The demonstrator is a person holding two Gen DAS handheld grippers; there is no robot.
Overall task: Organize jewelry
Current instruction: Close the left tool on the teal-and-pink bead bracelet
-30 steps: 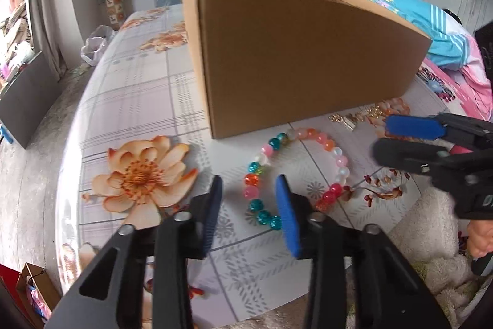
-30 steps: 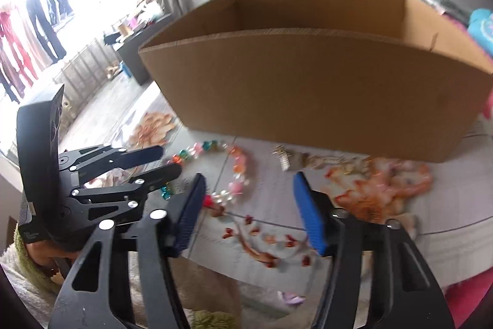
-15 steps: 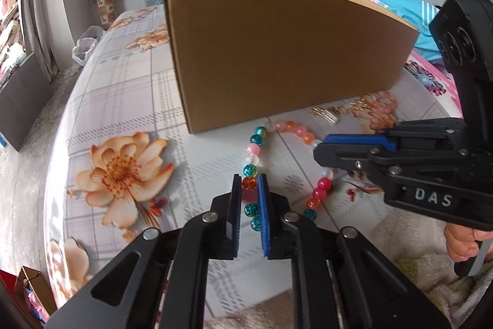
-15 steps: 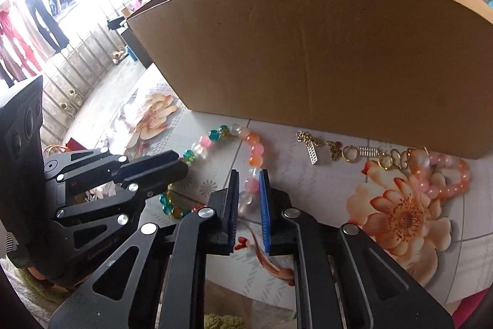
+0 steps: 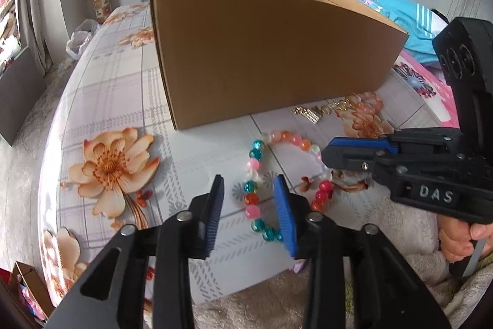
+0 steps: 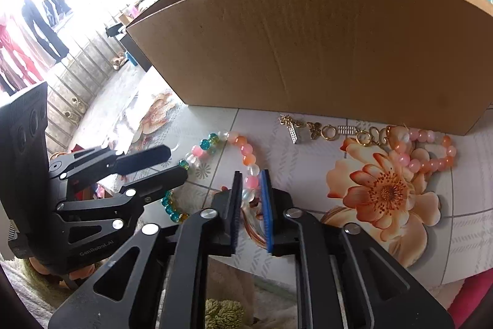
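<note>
A bracelet of teal, pink, orange and clear beads [image 5: 255, 150] [image 6: 243, 144] lies on the flowered tablecloth in front of a cardboard box [image 5: 271, 51] [image 6: 308, 45]. My left gripper [image 5: 249, 179] [image 6: 177, 161] hangs over the bracelet's left side. Its jaws are opening, with beads between them untouched. My right gripper [image 6: 251, 174] [image 5: 328, 150] is over the bracelet's right side. Its jaws are opening by a narrow gap, with a pink bead between the pads. A gold charm chain [image 6: 323, 131] [image 5: 320, 110] and a pink bead bracelet [image 6: 431, 150] [image 5: 366, 104] lie by the box's foot.
The table's front edge [image 5: 246, 285] runs just below both grippers, with fluffy fabric [image 5: 400, 236] beneath it. A hand [image 5: 459, 239] holds the right gripper's handle. Blue and pink clothes [image 5: 400, 11] lie to the right of the box. The tall box wall blocks the way straight ahead.
Both grippers stood open a second ago, closed over the bracelet's beads half a second ago, and have parted again, the left wider than the right. The bracelet stays on the table.
</note>
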